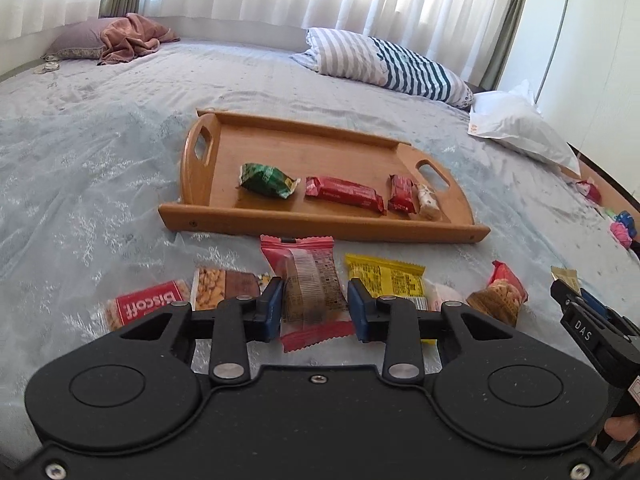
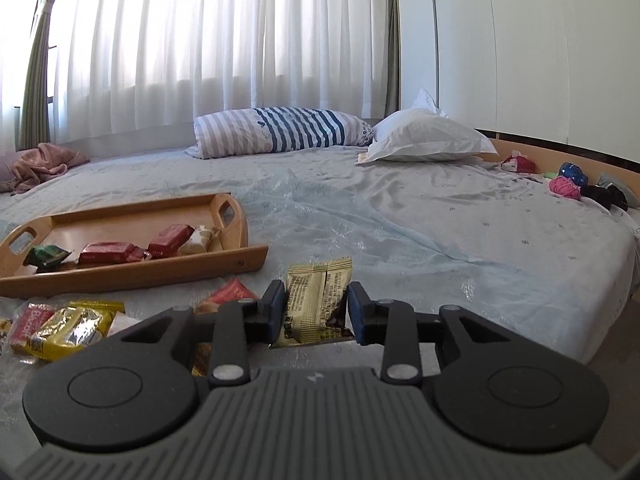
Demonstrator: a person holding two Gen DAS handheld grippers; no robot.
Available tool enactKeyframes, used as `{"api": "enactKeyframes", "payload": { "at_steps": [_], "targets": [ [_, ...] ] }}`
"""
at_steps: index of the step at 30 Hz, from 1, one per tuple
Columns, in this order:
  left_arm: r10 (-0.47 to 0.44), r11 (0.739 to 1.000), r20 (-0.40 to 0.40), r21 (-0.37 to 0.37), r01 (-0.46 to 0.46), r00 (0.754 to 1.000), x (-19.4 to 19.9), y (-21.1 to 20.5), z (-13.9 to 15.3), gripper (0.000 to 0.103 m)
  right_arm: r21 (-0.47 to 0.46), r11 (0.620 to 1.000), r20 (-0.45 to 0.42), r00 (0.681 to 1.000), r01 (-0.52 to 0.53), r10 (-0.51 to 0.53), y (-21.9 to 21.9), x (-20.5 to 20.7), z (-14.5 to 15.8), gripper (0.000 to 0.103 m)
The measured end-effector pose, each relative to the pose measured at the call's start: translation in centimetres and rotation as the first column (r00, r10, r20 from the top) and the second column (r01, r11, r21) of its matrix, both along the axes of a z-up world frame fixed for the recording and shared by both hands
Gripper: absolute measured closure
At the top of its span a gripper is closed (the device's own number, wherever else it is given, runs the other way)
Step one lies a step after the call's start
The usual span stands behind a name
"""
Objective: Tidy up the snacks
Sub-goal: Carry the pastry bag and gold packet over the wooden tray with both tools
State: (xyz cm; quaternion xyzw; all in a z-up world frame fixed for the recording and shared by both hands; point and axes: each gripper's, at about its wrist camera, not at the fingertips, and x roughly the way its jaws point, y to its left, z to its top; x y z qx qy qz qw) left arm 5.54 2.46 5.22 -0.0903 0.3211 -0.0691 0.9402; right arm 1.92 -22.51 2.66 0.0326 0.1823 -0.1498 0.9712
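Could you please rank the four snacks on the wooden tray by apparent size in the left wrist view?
1. Long red bar
2. Green packet, slightly shorter
3. Small red packet and white-wrapped sweet: too alike to rank

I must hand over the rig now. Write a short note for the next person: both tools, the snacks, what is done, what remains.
Left tool: shut on pink-red packet.
Right tool: shut on beige-gold packet.
Done: four snacks lie in the wooden tray: green pack, red bar, small red pack, pale candy.
Left: place both held packets in the tray, then the Biscoff pack, yellow pack and others on the bed.
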Motion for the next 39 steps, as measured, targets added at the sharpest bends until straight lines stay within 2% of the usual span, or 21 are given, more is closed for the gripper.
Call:
{"api": "enactKeyframes", "payload": {
  "at_steps": [6,10,15,18,20,23,31,39],
  "targets": [
    [0.016,0.999,0.049,0.029,-0.018,0.999,2.3,1.4,2.1,0.071,0.067,0.993,0.028,0.995,-0.094,0.092,-1.2,2.0,2.0,0.064],
    [0.029,0.998,0.077,0.049,-0.033,0.997,4.6,2.5,3.5,0.071,0.075,0.983,0.047,0.985,-0.166,0.163,-1.5,4.1,3.4,0.064],
    [0.032,0.998,0.086,0.042,-0.036,0.996,8.0,3.8,4.8,0.071,0.139,0.954,0.034,0.964,-0.266,0.264,-2.5,8.6,4.9,0.064],
    [0.027,0.999,0.07,0.03,-0.029,0.997,10.9,4.4,5.2,0.071,0.13,0.946,0.007,0.954,-0.297,0.299,-2.6,11.9,5.4,0.064],
    [0.025,0.999,0.054,0.02,-0.026,0.998,12.8,4.8,5.2,0.071,0.158,0.931,-0.021,0.942,-0.328,0.336,-2.8,14.3,5.7,0.064],
    [0.02,1.0,0.027,0.013,-0.021,0.999,15.8,5.1,5.0,0.071,0.215,0.905,-0.067,0.919,-0.367,0.388,-2.9,18.3,5.6,0.064],
    [0.05,0.999,-0.086,0.014,-0.049,0.995,23.7,5.7,1.9,0.071,0.273,0.863,-0.2,0.852,-0.425,0.483,-1.5,27.1,3.3,0.064],
    [0.066,0.997,-0.135,0.036,-0.062,0.989,27.2,5.5,-1.0,0.071,0.17,0.874,-0.299,0.822,-0.455,0.485,1.4,31.2,1.0,0.064]
  ]
}}
